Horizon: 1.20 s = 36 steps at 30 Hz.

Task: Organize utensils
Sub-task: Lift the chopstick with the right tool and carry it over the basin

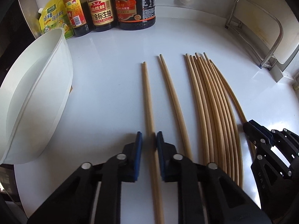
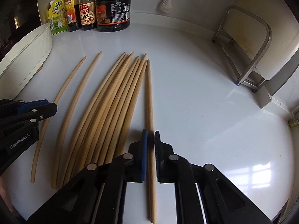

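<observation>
A white, glossy tabletop (image 1: 112, 85) fills both views, backed by a white wall. Sauce bottles (image 1: 119, 9) and a yellow seasoning pouch (image 1: 53, 16) stand in a row at the far edge. A white basin (image 1: 37, 93) sits at the left, and a metal rack (image 2: 248, 50) stands at the right.

The wooden chopsticks lie flat on the tabletop, roughly parallel, tips pointing toward the bottles. Most form a main bundle (image 1: 211, 100). Two separated chopsticks lie to the left of it, each apart from the next; a further one lies at the bundle's right edge.

The left tongs (image 1: 149, 140) are clamped on the leftmost chopstick (image 1: 146, 93), near its thick end. The blue pads bracket the shaft from both sides. The right tongs (image 2: 151, 140) are clamped on the rightmost chopstick (image 2: 149, 97), which lies just beside the bundle's right edge. Both grips sit low on the shaft, near the butt end. This placement probably leaves the long tapered part free to swing.

Judgement: the sorting stage is under way. Each tool holds one outer stick, likely so that the two can be matched as a pair or carried away. A grip far from the balance point may let a stick pivot when lifted.
</observation>
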Motion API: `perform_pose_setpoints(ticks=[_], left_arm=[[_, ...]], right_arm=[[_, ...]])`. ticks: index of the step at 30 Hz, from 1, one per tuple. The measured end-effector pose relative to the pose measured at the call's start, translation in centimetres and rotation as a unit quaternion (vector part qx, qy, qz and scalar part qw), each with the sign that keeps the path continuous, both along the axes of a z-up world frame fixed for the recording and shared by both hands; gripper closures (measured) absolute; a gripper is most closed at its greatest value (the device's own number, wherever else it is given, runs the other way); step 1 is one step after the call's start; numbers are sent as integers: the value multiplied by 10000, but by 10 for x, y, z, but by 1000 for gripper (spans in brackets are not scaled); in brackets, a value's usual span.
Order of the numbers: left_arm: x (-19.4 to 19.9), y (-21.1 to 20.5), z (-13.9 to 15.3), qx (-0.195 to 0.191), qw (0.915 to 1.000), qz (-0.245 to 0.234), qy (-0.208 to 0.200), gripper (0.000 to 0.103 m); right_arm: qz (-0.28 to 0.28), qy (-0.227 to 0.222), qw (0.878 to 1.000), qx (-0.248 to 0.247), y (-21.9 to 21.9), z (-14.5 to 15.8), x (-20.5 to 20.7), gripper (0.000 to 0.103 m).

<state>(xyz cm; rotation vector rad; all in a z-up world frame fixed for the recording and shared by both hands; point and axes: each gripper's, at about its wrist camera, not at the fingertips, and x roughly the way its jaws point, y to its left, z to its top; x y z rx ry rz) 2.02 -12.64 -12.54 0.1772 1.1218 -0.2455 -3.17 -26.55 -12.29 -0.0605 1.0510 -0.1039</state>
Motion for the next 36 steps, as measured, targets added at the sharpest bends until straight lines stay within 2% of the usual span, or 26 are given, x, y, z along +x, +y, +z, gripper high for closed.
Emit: perform_pose_setpoints(ticks=[11,19,27,32,36], left_arm=[[1,6,6,-175,9995,-133,219,95],[1,19,50,-349,9991,-256,-30,95],[19,70,107,-605,9970,-85,-466,95],[33,126,135,-522,9955,214,-761,95],[46,174,138,-347,9943,503,-869,95]], right_arm=[[-445,-63,9959,781,-22,11,-8,96],[-533,-260,9923,1087,-11,51,-9,96],[-226,-586,9890,1338,42,100,12,96],[173,-752,9849,1549,96,120,42,96],[490,-712,9805,1765,142,128,72,96]])
